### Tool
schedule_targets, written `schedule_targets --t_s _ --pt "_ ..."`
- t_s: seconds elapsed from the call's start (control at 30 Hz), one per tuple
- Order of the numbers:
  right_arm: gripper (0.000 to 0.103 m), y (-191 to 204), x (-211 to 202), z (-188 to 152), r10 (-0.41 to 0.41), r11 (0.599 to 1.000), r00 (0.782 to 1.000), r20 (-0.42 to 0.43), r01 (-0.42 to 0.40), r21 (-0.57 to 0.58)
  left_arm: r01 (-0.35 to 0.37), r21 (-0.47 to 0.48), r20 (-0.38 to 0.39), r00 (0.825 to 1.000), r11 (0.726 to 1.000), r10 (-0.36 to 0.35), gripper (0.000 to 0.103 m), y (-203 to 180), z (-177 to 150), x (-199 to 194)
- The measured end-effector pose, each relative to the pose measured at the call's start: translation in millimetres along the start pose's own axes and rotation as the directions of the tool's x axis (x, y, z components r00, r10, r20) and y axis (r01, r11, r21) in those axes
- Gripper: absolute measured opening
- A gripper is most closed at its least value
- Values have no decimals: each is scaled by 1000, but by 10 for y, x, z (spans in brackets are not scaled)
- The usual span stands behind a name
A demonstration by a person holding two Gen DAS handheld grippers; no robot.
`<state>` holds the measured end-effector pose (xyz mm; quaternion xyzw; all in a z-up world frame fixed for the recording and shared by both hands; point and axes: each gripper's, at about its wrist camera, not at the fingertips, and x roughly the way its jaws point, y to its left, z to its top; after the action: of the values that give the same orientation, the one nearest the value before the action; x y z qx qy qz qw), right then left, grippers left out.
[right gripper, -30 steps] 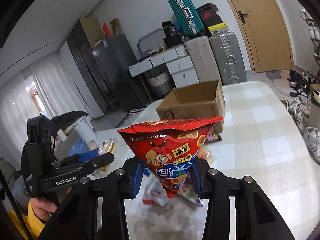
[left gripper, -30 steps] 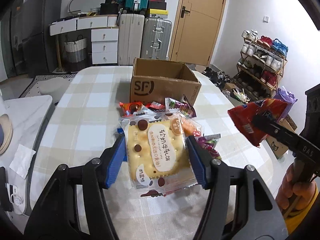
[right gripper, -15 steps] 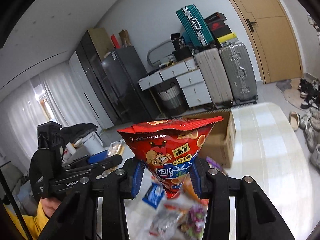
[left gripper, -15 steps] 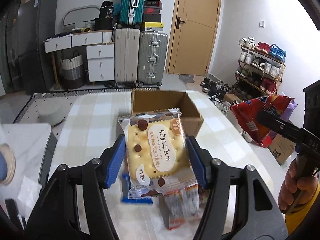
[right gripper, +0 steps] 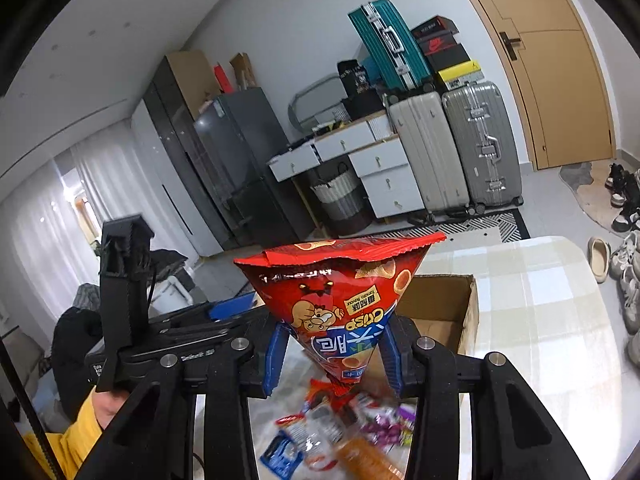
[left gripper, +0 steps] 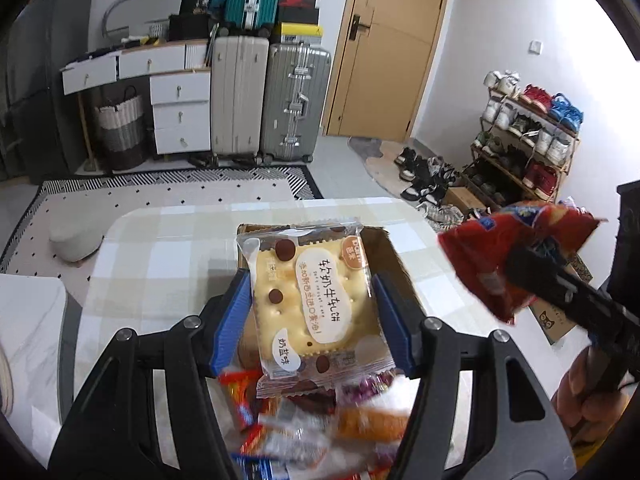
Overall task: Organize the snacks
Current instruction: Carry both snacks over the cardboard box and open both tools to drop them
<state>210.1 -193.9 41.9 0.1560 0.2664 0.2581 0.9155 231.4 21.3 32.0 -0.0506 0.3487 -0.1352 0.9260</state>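
- Now the left gripper [left gripper: 312, 300] clamps a cracker packet [left gripper: 316, 304] by its side edges, in front of the cardboard box [left gripper: 390, 256] at twelve o'clock.
- The right gripper [right gripper: 332, 354] pinches the lower end of a red chip bag [right gripper: 340, 292]; the box opens at two o'clock of it.
- Loose snacks [right gripper: 344, 436] lie blurred on the checked table [right gripper: 540, 320] at six o'clock.

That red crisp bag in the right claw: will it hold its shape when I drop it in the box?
Probably not: the red crisp bag is pinched to a point between the right claw pads, so it's soft film. It looks puffy, likely light, contents probably fragile.
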Motion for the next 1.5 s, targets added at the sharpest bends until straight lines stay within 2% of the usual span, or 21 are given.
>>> schedule_targets --t_s 0.27,0.33,0.63,0.83,1.17,1.37,1.43,1.5 --pt "41 -394 758 27 -47 997 992 -115 54 58 26 -2 -85 996 1000 -27 58 91 319 1057" --pt "41 -462 861 34 -61 996 990 -126 68 58 5 8 -96 995 1000 -4 58 96 301 1213" --pt "41 -677 1236 -56 -95 993 979 -179 107 56 -4 -13 -195 981 1000 1 58 234 214 1975" --pt "41 -784 1360 -181 -120 990 970 -211 133 49 -16 -12 -243 970 1000 12 58 303 101 2341" --pt "41 -913 1509 -285 -149 985 954 -261 165 41 -30 -23 -295 955 999 22 59 383 2 2713" --pt "41 -942 1601 -298 -151 985 941 -304 170 39 -45 -23 -295 955 999 36 59 364 -45 2632" --pt "42 -937 1631 -324 -149 985 936 -320 169 37 -31 -30 -293 956 999 21 64 386 -73 2548" --pt "49 -938 1613 -346 -134 986 938 -320 158 51 -53 -33 -286 957 998 41 65 388 -107 2419"
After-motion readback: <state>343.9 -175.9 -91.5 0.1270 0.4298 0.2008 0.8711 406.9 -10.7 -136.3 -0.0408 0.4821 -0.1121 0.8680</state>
